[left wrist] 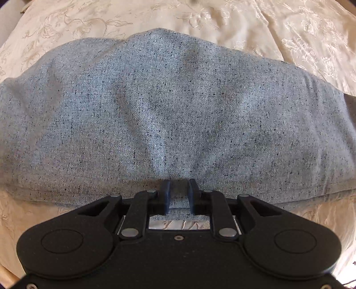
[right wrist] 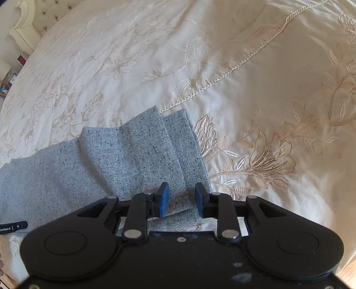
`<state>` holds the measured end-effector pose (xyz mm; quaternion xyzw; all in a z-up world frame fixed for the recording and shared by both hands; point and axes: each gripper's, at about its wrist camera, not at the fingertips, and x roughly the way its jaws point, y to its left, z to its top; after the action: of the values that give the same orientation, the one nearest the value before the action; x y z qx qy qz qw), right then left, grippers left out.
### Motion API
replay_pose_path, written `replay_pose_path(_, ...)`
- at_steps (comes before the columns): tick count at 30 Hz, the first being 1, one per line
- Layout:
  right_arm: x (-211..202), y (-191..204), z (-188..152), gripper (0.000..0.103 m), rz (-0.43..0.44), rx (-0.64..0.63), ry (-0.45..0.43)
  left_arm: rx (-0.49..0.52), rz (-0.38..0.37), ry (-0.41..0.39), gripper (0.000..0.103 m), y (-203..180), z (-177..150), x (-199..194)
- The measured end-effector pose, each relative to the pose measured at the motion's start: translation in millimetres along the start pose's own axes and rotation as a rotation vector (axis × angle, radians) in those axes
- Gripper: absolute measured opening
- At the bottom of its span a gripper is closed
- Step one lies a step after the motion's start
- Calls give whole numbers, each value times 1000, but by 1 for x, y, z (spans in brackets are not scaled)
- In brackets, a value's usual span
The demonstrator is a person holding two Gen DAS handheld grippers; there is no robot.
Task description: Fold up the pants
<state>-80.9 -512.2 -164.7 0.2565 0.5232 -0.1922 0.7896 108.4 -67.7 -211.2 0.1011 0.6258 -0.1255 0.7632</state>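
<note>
Grey-blue speckled pants (left wrist: 169, 115) lie spread on a cream embroidered bedspread (left wrist: 300, 40). In the left wrist view the cloth fills the middle, and my left gripper (left wrist: 179, 191) sits at its near edge, its blue pads partly closed with a fold of the cloth between them. In the right wrist view the pants' leg ends (right wrist: 155, 151) lie stacked and fanned out. My right gripper (right wrist: 181, 195) is over the near corner of the leg ends, jaws apart with cloth between them, not pinched.
The bedspread (right wrist: 244, 77) has a corded seam (right wrist: 244, 60) running diagonally. A tufted headboard (right wrist: 33, 20) and a bedside shelf with small items (right wrist: 9, 77) are at the far left. The tip of the other gripper (right wrist: 13, 226) shows at the left edge.
</note>
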Motion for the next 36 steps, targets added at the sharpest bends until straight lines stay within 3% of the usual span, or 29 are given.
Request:
replay_pose_path(4,7,-6,2,33,74,28,38,-63,-29,26,25,12,8,1)
replay_pose_path(7,-5,-5,1,8,106,5,17,-55,-28,31,25,15,11,-1)
replay_pose_path(11,-47,4,-10,8,32,-84,-65,-13,-11,27,25,12,14,-2)
replay_pose_path(15,-30,-4,-29,12,5,-125,21,4,11,36,25,5,18,1)
replay_pose_path(18,-33,-2,-29,20,-7,-141,-44,11,26,36,25,-3,17,3)
replay_pose_path(21,-38,-4,-16,26,57,-102,-121,16,38,35,25,-4,18,4)
replay_pose_path(31,22,-3,37,30,59,-142,-56,17,66,27,25,-10,17,1)
replay_pose_path(33,24,-1,39,22,63,-147,-52,14,64,24,25,-11,16,0)
replay_pose_path(34,23,2,40,3,65,-157,-49,11,60,22,25,-12,16,-2)
replay_pose_path(36,17,11,40,4,39,-222,-71,3,31,11,25,-12,15,-5)
